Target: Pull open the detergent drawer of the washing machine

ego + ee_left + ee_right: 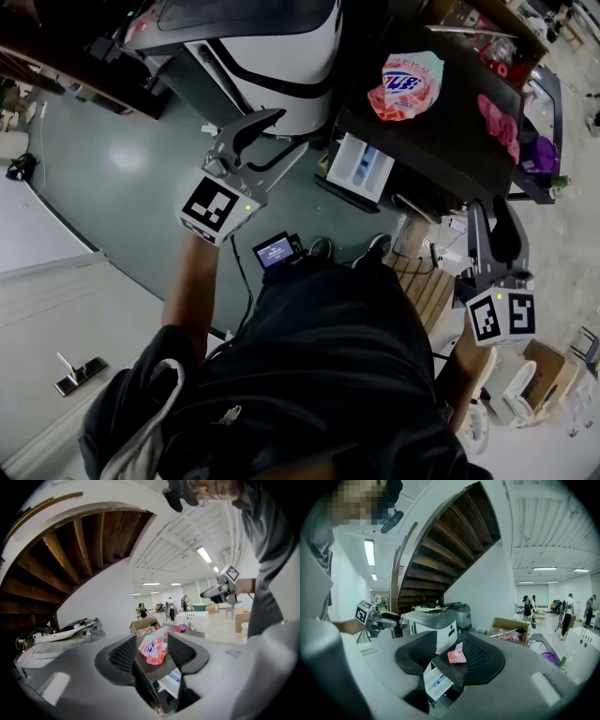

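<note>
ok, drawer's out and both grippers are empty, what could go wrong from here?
1. The open detergent drawer juts out of the washing machine toward the person's shoes; a knee could hit it.
2. The pink pouch lies loose on the machine's top; a swing of the right gripper might knock it off.
3. A screen device with a cable lies by the shoes: trip hazard.

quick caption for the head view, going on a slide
The detergent drawer stands pulled out of the washing machine, with left gripper and right gripper open, empty and clear of it.
</note>
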### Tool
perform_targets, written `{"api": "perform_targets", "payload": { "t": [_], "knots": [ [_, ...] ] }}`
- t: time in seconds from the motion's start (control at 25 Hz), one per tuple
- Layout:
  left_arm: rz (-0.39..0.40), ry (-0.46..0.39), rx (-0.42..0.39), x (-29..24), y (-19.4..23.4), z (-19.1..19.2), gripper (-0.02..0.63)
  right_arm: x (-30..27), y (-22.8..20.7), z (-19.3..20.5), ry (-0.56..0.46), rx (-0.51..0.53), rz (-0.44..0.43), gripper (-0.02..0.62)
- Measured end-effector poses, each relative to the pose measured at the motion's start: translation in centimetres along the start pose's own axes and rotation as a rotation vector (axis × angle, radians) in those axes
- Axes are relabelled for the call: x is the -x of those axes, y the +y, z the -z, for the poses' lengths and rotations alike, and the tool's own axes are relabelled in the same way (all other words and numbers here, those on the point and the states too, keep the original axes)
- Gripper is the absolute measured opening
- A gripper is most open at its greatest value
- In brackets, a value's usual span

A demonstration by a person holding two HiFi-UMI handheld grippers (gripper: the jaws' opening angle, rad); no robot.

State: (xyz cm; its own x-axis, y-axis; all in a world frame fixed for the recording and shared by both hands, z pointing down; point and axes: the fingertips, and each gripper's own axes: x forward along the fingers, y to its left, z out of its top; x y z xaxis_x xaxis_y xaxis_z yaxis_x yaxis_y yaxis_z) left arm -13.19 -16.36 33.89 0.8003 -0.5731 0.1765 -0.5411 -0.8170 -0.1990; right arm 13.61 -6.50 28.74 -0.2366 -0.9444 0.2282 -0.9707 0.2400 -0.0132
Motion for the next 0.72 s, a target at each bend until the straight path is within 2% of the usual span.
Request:
{"api": "perform_targets", "payload": {
  "t": [0.12, 0.16, 0.2, 0.24, 0.72],
  "knots": [
    [-0.018, -0.090, 0.085, 1.0, 0.7, -3.0, 0.247, 0.5, 0.5, -1.2, -0.050, 0.038, -0.009, 0.165],
    [-0.021, -0.118, 0.117, 1.3, 0.8, -3.9, 0.247, 0.7, 0.5, -1.4, -0.053, 0.060, -0.005, 0.101],
    [-0.023, -0.141, 0.139, 1.6, 0.8, -4.6, 0.247, 1.0, 0.5, -1.6, -0.054, 0.077, 0.003, 0.067],
    [-0.025, -0.157, 0.149, 1.7, 0.8, -5.2, 0.247, 1.2, 0.4, -1.7, -0.057, 0.084, 0.011, 0.067],
    [0.041, -0.150, 0.097, 1.2, -2.2, -6.3, 0.247, 3.3, -0.9, -1.2, -0.056, 0.067, 0.065, 0.069]
  ]
}}
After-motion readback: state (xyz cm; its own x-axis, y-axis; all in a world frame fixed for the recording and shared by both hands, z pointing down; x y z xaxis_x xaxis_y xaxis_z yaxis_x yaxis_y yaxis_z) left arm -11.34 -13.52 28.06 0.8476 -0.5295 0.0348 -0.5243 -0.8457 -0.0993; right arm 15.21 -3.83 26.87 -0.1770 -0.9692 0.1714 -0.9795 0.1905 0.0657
